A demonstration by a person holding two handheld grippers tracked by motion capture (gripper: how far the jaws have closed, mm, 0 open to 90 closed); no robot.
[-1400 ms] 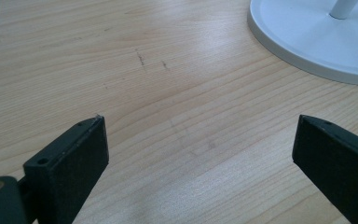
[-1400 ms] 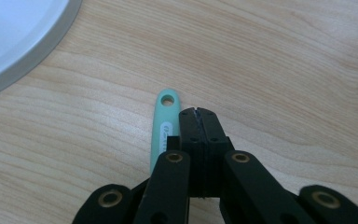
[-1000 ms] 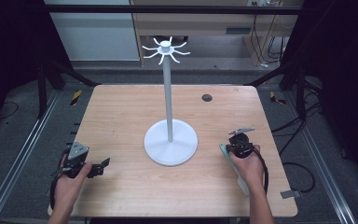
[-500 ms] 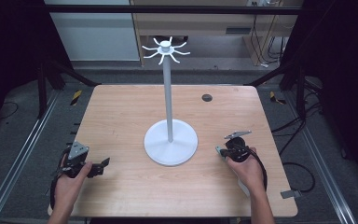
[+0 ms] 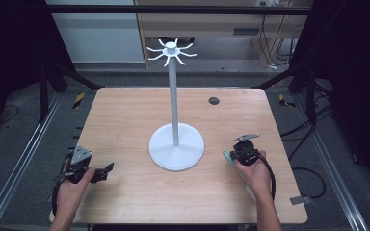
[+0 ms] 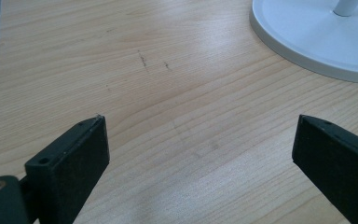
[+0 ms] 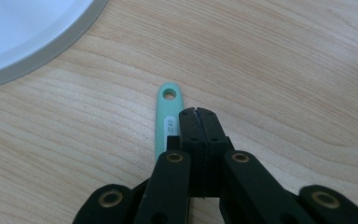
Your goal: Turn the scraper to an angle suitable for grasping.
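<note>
The right claw (image 7: 196, 112), jaws together, lay beside the mint-green plastic handle (image 7: 165, 119); it should spread and straddle it squarely.

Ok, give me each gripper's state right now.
Left gripper: open, nothing between its jaws, bare table ahead.
Right gripper: shut, jaws together, gripping nothing; the green handle lies beside them.

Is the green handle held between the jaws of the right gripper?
No, in the right gripper view the right gripper has its jaws shut on each other, and the green handle lies on the table beside them.
</note>
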